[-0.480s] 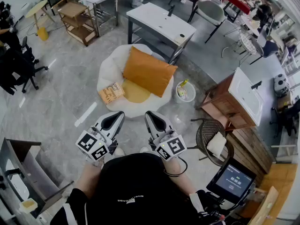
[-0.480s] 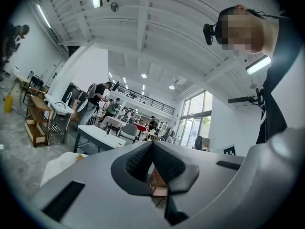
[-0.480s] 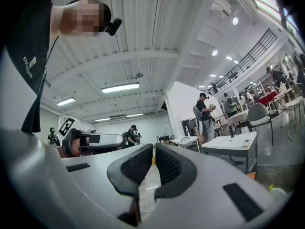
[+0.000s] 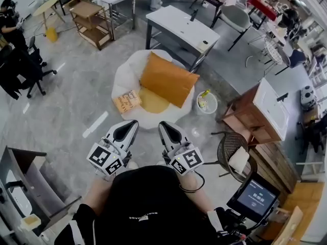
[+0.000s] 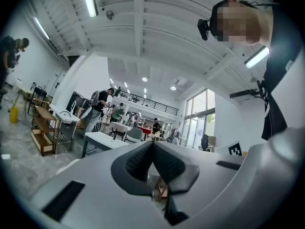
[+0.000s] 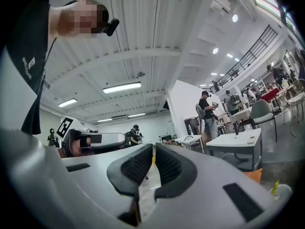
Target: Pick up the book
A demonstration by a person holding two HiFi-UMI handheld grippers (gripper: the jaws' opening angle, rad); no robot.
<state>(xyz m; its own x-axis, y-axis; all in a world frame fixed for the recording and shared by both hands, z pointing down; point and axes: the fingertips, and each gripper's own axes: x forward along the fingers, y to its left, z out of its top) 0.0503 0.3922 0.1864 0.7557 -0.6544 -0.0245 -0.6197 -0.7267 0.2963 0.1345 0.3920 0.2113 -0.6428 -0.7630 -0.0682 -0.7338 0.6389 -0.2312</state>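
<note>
The book (image 4: 126, 101), small with a tan cover, lies on the left edge of a round white floor cushion (image 4: 122, 78), beside an orange pillow (image 4: 167, 79). Both grippers are held level at waist height, short of the cushion's near edge. My left gripper (image 4: 134, 122) points toward the book and is shut with nothing in it; in the left gripper view its jaws (image 5: 152, 142) meet at the tips. My right gripper (image 4: 161, 124) sits next to it, also shut and empty (image 6: 153, 147). The book is hidden in both gripper views.
A white table (image 4: 182, 29) stands behind the cushion. A white bucket (image 4: 206, 102) sits to its right, then a wicker chair (image 4: 232, 149) and a wooden sink cabinet (image 4: 255, 117). A screen (image 4: 253, 195) is at the lower right, an office chair (image 4: 25, 70) at the left.
The head view has shifted slightly, so the cushion and book sit a little further right in the picture. Both grippers keep their place and stay shut.
</note>
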